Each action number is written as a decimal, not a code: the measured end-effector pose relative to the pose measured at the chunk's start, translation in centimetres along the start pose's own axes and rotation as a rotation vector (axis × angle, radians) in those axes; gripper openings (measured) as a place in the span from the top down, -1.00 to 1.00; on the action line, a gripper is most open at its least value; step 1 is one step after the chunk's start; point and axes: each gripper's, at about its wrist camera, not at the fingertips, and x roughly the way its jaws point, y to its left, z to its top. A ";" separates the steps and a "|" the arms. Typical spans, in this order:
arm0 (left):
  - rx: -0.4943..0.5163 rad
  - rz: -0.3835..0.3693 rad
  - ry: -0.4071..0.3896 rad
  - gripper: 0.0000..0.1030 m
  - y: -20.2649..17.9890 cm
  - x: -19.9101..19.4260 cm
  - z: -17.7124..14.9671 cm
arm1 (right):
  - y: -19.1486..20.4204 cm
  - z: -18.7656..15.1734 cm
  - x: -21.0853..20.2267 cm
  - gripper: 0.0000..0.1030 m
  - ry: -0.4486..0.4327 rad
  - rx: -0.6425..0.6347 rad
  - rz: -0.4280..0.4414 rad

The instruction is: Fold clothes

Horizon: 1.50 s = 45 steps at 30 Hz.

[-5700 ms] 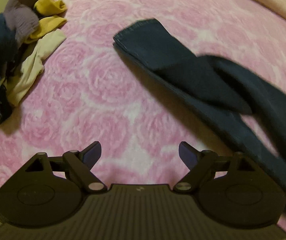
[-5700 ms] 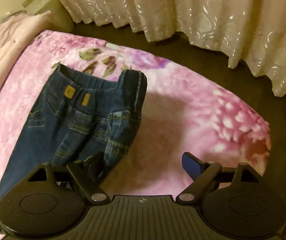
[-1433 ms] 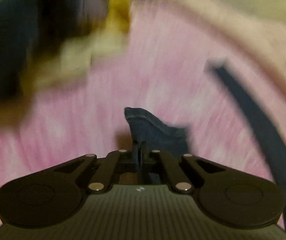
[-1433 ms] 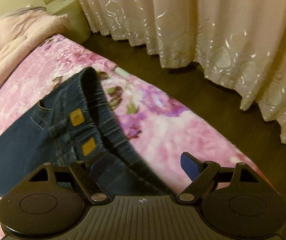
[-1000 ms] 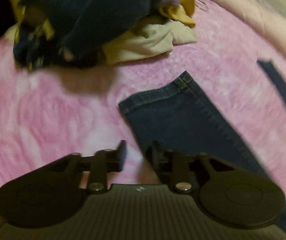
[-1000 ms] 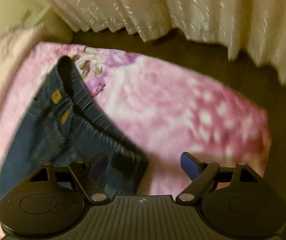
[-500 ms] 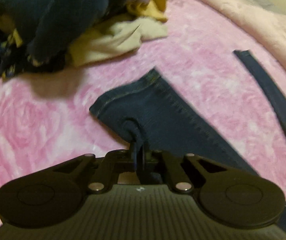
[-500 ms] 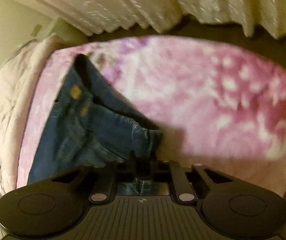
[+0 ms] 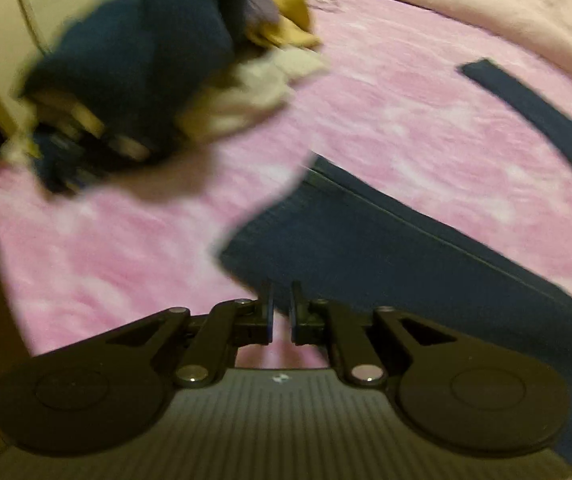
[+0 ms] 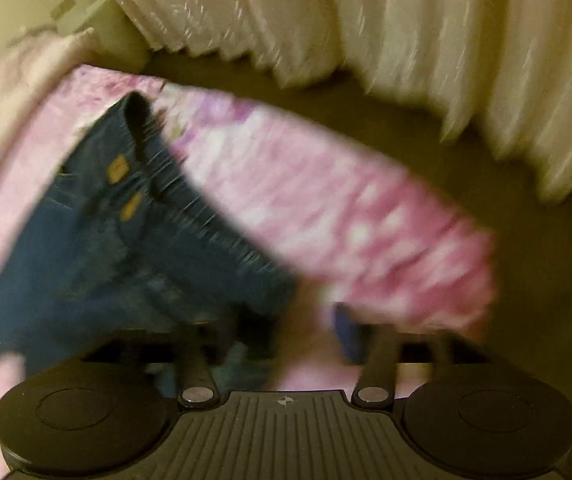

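Your left hand-held gripper had its fingers slightly parted over the hem of the denim jeans lying on the fuzzy pink bed. Your right hand-held gripper, blurred, stood spread beside the ribbed waistband; only the left view showed the rumpled clothes pile.

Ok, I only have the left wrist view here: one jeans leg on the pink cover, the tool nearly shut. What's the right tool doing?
Observer: The right tool is open, jaws well apart, though that picture is blurred.
Operator: Is it near the jeans at all?
Observer: Yes, the waist end of the jeans lies right by one finger; the gap itself looks empty.
Operator: What's beyond the bed on that side?
Observer: A pale curtain hangs past a strip of dark floor.
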 end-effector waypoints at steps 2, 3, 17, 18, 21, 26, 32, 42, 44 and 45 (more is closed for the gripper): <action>0.055 0.003 -0.014 0.87 -1.3 -0.3 0.4 | 1.7 -0.1 -1.5 -0.23 -0.104 -0.135 -0.087; 0.082 0.004 -0.021 0.86 -2.0 -0.5 0.5 | 2.6 -0.2 -2.0 -0.23 -0.142 -0.197 -0.106; 0.356 0.091 0.129 0.67 -6.5 0.7 -1.8 | 9.2 -8.6 2.9 -0.24 -0.007 -0.619 0.003; 0.369 0.096 0.156 0.68 -6.6 0.4 -2.0 | 9.7 -8.7 2.5 -0.24 0.013 -0.644 -0.018; 0.465 0.101 0.240 0.69 -7.5 -1.0 -2.4 | 10.3 -8.7 1.6 -0.49 0.122 -0.624 -0.121; 0.592 0.028 0.401 0.63 -10.5 -4.4 -2.2 | 10.0 -9.0 -0.4 -0.51 0.304 -0.341 -0.173; 0.644 -0.064 0.303 0.56 -13.8 -10.9 1.3 | 15.7 -10.3 -5.1 -0.72 0.276 -0.453 -0.145; 0.592 -0.123 0.072 0.41 -13.9 -21.3 7.9 | 23.1 -9.0 -14.1 -0.87 0.098 -0.516 0.039; 0.576 -0.123 0.052 0.41 -13.9 -22.9 8.3 | 23.2 -8.5 -15.8 -0.87 0.074 -0.509 0.073; 0.572 -0.124 0.046 0.41 -14.1 -23.7 7.9 | 23.1 -8.4 -16.5 -0.87 0.065 -0.507 0.086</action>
